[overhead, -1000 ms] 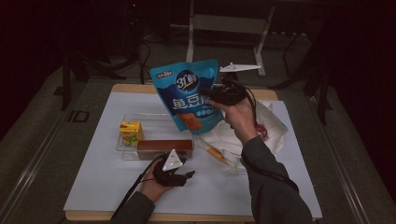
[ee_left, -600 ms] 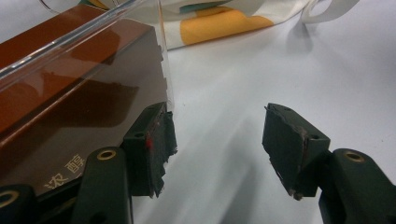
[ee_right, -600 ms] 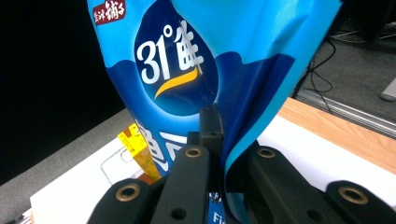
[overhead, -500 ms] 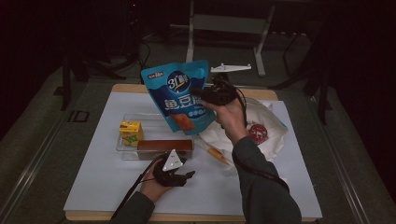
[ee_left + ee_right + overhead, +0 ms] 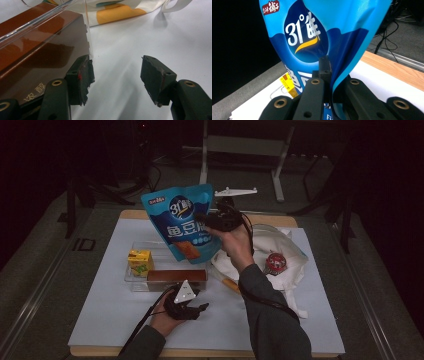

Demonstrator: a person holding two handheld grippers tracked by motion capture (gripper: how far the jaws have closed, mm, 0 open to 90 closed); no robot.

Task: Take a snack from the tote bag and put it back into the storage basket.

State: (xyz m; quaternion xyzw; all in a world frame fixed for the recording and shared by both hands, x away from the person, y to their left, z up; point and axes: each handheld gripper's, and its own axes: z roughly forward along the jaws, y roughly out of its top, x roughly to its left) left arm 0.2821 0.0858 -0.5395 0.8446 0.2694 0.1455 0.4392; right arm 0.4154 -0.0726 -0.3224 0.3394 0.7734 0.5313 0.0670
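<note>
The blue snack pouch (image 5: 182, 222) hangs in the air above the far middle of the table, over the clear tray (image 5: 134, 276). Its long axis runs roughly upright, tilted, with the printed top edge toward the far left and the lower end pointing down at the tray. The right gripper (image 5: 220, 217) has its jaws closed on the pouch's right side edge; in the right gripper view the film (image 5: 324, 32) folds between the two black jaws.

The left gripper (image 5: 184, 306) rests low on the near side of the table with its jaws wide apart and nothing between them. In the left gripper view its left pad (image 5: 81, 78) sits just beside the brown box (image 5: 40, 52) at the tray's clear wall.

The tray also holds a yellow carton (image 5: 140, 261). A white cloth bag (image 5: 287, 252) lies crumpled to the right, with a red round item (image 5: 275, 262) on it.

The table (image 5: 100, 320) has a white top with a wooden edge. The surrounding room is dark, with a metal stand (image 5: 240, 145) and cables on the floor behind.
</note>
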